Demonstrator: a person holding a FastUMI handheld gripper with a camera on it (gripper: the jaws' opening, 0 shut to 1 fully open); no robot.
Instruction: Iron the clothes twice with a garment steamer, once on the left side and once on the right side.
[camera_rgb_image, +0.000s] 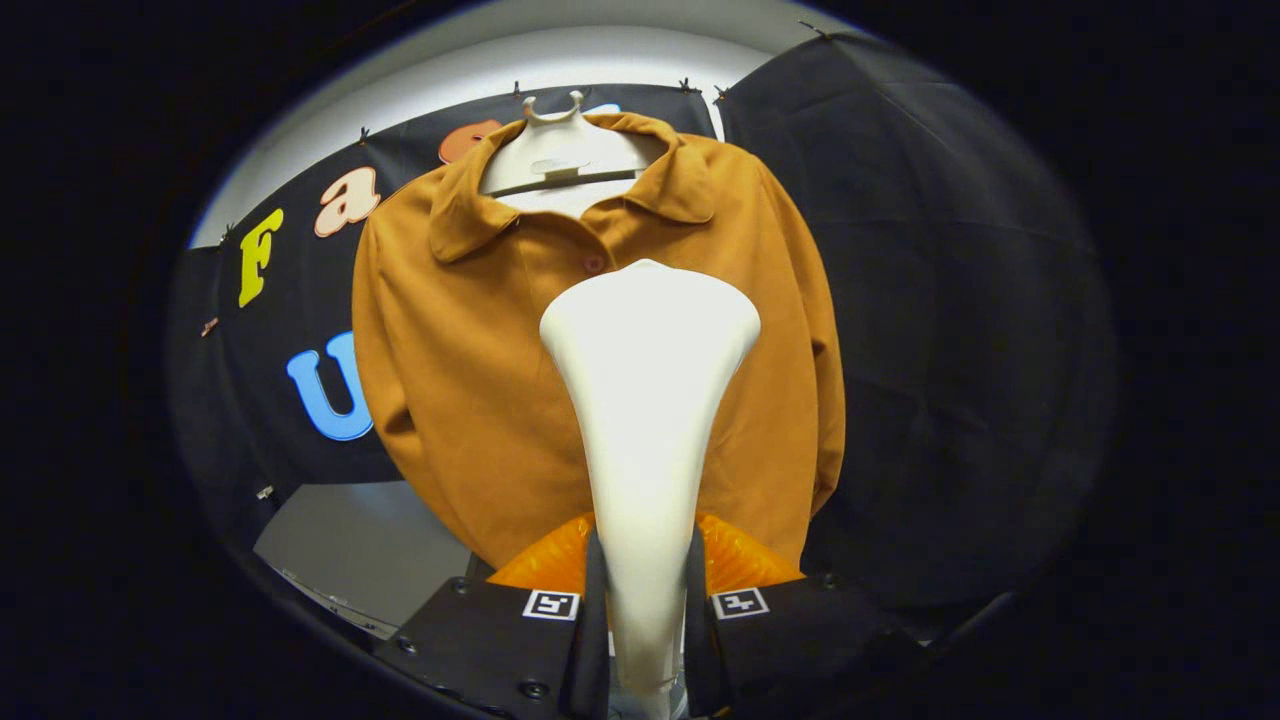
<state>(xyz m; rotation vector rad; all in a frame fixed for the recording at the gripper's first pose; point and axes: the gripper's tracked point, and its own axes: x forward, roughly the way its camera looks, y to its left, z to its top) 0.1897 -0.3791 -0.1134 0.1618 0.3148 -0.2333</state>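
Gripper view: gripper (645, 610) at bottom center, both fingers (597, 610) clamped on the narrow handle of the white garment steamer (648, 400). Steamer's long axis runs upright, wide head pointing up and forward at the chest of the orange-brown jacket (470, 380). Jacket fills center frame, on a white hanger (560, 150) at top center, collar open, buttoned. No containers.
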